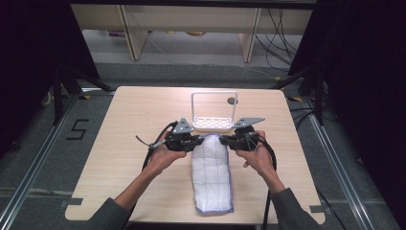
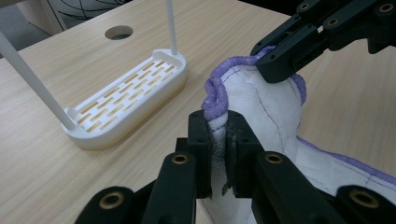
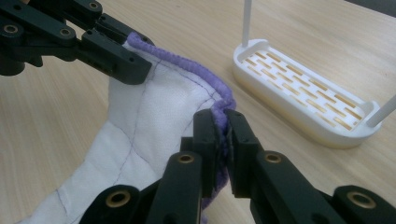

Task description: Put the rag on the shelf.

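Pinching the far end of a white quilted cloth (image 1: 212, 175) with purple edging, the two grippers hold one corner each, a grip that suits lifting that end evenly off the table (image 1: 134, 115). Nearest the person, the cloth's near end lies flat on the wood close to the table's front edge, folded into a long narrow strip that runs away from the person. Farther along, the left gripper (image 2: 217, 140) has its jaws pressed nearly together on the left corner, the purple hem bunched just above the pads (image 2: 238, 140). The right gripper (image 3: 221, 140) clamps the right corner the same way, the hem caught between its narrow jaws. In the high view the two grippers face each other across the strip's far end, left gripper (image 1: 194, 142) and right gripper (image 1: 229, 140) near one another, so the cloth between them stays taut rather than sagging. That far end looks raised off the wood while the rest trails down to the table. Just beyond the grippers stands a white slotted rack (image 1: 213, 123) with a tall thin frame, close enough to be where the cloth is meant to hang, though that is a judgement. Behind it a round hole (image 1: 232, 101) sits in the tabletop.
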{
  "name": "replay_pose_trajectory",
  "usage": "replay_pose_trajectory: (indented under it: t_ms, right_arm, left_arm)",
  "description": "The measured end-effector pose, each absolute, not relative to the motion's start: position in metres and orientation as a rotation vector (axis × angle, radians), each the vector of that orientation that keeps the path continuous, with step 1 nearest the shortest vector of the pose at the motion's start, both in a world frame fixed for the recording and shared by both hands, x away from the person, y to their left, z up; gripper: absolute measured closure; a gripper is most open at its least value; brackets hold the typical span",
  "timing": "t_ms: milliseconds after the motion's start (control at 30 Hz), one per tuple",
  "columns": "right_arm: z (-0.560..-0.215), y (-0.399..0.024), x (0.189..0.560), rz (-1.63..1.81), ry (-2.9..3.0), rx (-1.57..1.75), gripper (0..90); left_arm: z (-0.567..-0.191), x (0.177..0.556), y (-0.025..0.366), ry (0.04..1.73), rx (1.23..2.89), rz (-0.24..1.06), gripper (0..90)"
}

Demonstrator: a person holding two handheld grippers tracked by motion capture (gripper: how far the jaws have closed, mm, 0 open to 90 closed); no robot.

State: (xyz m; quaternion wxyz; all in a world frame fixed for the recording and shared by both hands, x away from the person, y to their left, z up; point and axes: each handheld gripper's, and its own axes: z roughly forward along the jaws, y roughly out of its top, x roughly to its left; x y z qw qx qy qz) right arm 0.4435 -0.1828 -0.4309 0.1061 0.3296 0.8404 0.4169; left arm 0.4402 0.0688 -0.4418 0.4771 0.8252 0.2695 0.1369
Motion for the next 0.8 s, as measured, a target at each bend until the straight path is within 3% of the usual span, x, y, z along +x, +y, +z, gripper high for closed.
replay_pose_trajectory:
  t_ms: [433,800]
  right_arm:
    - [-0.404,-0.184,0.430,1.298,2.426,0.928,84.5]
    - [-0.359,-0.189,0.425,1.350,2.343,0.831,84.9]
  left_arm:
    - [-0.412,0.433,0.074,0.643,1.994,0.333,81.7]
    - [-0.354,0.435,0.072,0.605,1.980,0.364,81.8]
